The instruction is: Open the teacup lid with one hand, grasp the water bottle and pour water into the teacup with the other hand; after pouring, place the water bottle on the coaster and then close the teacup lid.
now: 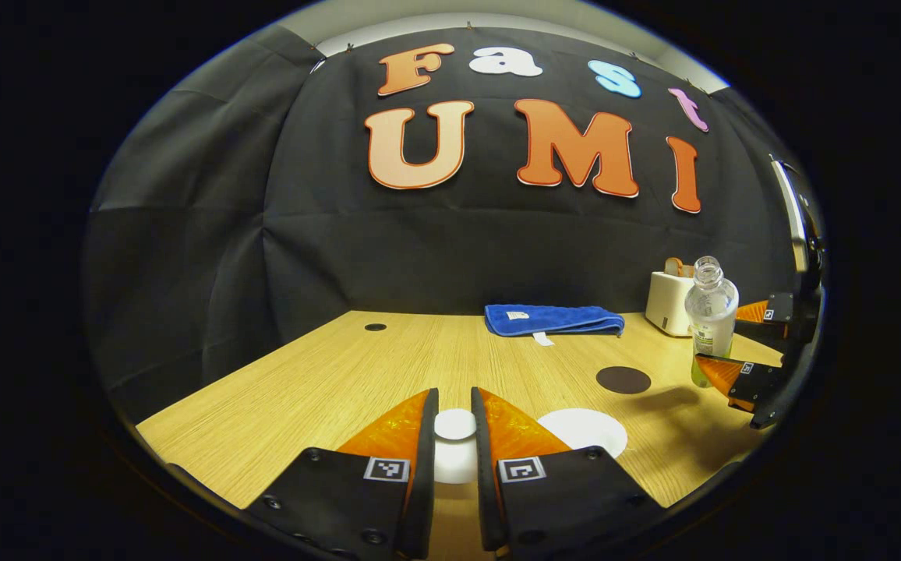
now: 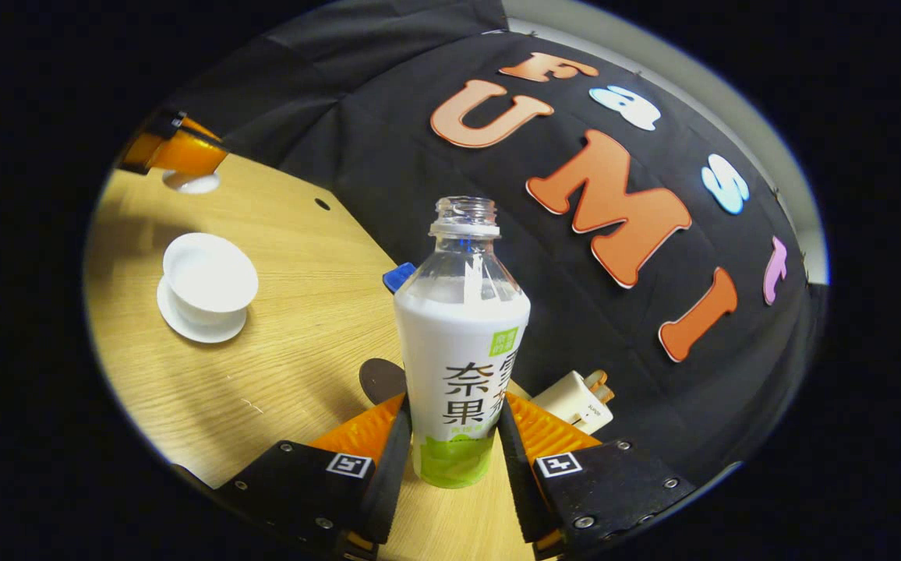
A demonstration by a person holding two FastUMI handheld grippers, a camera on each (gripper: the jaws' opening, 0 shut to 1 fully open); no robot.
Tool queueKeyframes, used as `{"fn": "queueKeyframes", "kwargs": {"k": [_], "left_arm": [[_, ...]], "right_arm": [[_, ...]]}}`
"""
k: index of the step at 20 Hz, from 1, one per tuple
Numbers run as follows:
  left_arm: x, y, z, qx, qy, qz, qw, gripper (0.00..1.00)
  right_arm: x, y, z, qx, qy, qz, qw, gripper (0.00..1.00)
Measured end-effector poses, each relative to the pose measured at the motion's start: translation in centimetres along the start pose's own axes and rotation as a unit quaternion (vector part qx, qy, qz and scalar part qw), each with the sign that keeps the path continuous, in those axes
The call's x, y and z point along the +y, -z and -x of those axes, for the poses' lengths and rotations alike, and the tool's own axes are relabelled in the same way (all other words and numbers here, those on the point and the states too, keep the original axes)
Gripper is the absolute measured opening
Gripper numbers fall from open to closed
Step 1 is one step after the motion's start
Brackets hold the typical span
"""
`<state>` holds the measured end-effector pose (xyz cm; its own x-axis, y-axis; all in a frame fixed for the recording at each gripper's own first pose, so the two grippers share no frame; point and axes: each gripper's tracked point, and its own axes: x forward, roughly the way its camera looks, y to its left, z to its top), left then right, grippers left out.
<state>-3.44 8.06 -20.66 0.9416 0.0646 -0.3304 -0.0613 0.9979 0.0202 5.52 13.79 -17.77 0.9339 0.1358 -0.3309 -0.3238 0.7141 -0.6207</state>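
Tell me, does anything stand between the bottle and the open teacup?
Nothing visible does. The right gripper grips the water bottle, and only bare table lies between it and the teacup.

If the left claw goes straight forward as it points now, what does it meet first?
The left claw holds the teacup lid. Ahead lies bare table, then probably the blue towel; depth is unclear.

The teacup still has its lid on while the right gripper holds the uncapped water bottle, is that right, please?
Not quite: the lid is off, held between the left gripper's fingers, and the right gripper view shows the teacup open on its saucer. The rest holds: the right gripper holds the uncapped water bottle.
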Motion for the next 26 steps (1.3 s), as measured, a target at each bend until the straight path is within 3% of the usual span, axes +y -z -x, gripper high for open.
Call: {"fn": "queueKeyframes", "kwargs": {"k": [4, 9, 13, 14, 20, 21, 25, 26], "left_arm": [[0.7, -0.1, 0.5, -0.002, -0.006, -0.015, 1.000, 0.28], [1.3, 0.3, 0.9, 0.003, -0.008, -0.016, 1.000, 0.28], [1.6, 0.4, 1.2, 0.004, -0.010, -0.013, 1.000, 0.24], [1.8, 0.5, 1.2, 0.005, -0.011, -0.013, 1.000, 0.28], [2.8, 1.3, 1.9, 0.013, -0.019, -0.014, 1.000, 0.24], [3.0, 1.4, 2.0, 0.014, -0.021, -0.015, 1.000, 0.28], [3.6, 1.7, 2.5, 0.019, -0.025, -0.010, 0.999, 0.24], [3.7, 1.8, 2.7, 0.020, -0.025, -0.009, 0.999, 0.24]], "right_arm": [[-0.3, -0.8, -0.5, -0.015, 0.007, 0.076, 0.997, 0.62], [-0.4, -1.6, -1.0, -0.035, 0.015, 0.173, 0.984, 0.62], [0.2, -2.7, -1.4, -0.059, 0.026, 0.249, 0.966, 0.62], [0.2, -3.0, -1.5, -0.066, 0.029, 0.262, 0.962, 0.62], [1.5, -4.4, -2.1, -0.091, 0.041, 0.327, 0.940, 0.61], [1.6, -4.9, -2.2, -0.097, 0.045, 0.338, 0.935, 0.61], [1.8, -6.3, -2.2, -0.124, 0.065, 0.391, 0.910, 0.65], [2.0, -6.5, -2.3, -0.128, 0.069, 0.403, 0.904, 0.62]]}}
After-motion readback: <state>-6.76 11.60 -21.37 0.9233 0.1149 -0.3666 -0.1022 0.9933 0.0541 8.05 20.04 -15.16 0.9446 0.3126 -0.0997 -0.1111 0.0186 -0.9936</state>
